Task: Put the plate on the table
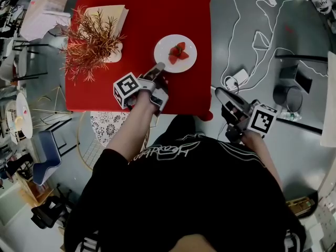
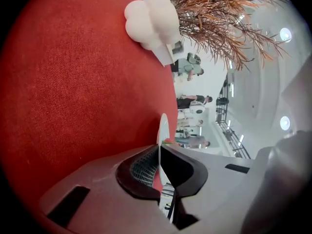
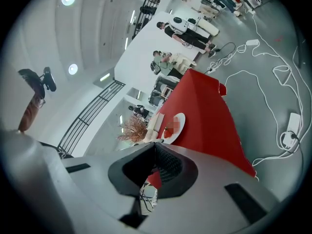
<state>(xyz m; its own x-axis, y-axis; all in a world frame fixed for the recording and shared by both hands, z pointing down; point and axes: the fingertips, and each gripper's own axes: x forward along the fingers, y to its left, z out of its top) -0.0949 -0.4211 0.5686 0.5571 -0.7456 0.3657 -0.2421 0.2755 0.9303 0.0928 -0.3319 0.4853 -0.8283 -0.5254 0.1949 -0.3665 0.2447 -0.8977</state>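
- A red table (image 1: 142,46) stands on a grey floor (image 1: 236,4).
- The white plate (image 1: 164,51) lies on it, right of centre.
- The left gripper (image 1: 156,71) clamps the plate's near rim.
- The right gripper (image 1: 220,93) hangs right of the table, jaws together and empty.

Here's the black short-sleeved top (image 1: 199,193), white script lettering (image 1: 165,152) across it and thin white stripes (image 1: 239,150) at the shoulder, while the left gripper (image 1: 157,69) and right gripper (image 1: 221,93) show grey shells, black ribbed pads (image 2: 141,172) and white cubes (image 1: 126,88) printed with black square markers.
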